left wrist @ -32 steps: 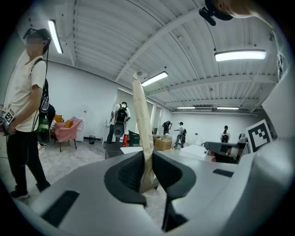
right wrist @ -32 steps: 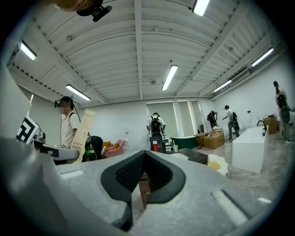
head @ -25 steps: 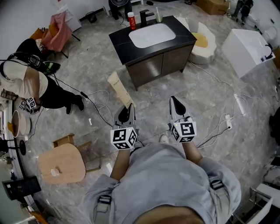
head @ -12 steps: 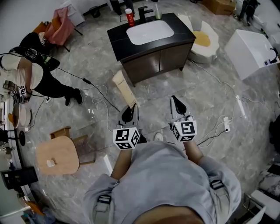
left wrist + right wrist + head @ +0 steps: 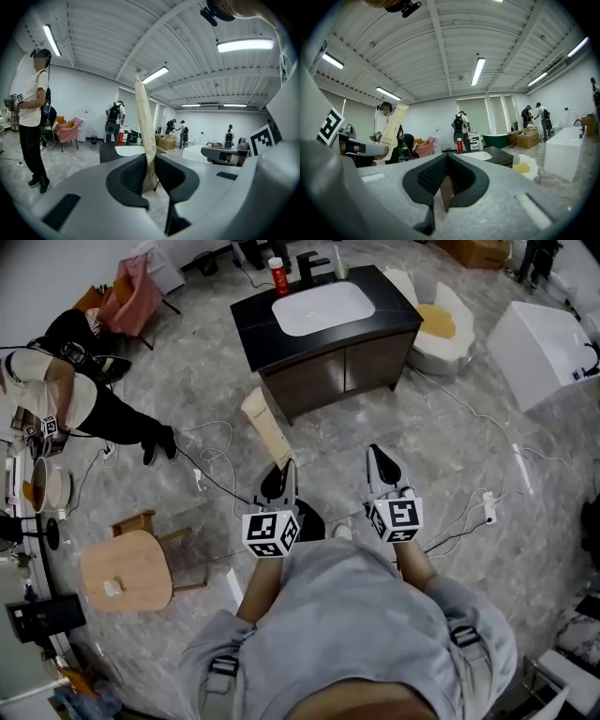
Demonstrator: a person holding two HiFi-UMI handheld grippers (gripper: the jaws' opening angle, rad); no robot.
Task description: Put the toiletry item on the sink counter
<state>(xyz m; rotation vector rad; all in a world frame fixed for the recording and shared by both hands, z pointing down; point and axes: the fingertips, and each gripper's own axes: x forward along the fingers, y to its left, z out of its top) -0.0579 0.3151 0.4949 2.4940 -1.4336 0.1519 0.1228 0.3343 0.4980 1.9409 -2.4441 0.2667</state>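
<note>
1. A long cream toothbrush box point(image 5: 266, 427) is gripped at its lower end by the left claw point(image 5: 281, 476). It rises from the jaws with a slight lean.
2. The left claw is narrow, with its pads pressed on either side of the box. It is held out in front of the person, above the grey marble floor point(image 5: 450, 446).
3. The right claw point(image 5: 378, 457) is just to the right of it. Its pads are together and it holds nothing.
4. Farther off, well apart from both claws, stands a dark sink surface point(image 5: 255, 329) with a white basin point(image 5: 323, 307).
5. Along the far edge of that surface are a red bottle point(image 5: 277, 276), a black tap point(image 5: 307, 266) and a pale bottle point(image 5: 337, 261).
6. A wooden stool point(image 5: 127, 570) is near on the left, and another person point(image 5: 56, 395) stands farther left. A white tub point(image 5: 548, 338) is far right.
</note>
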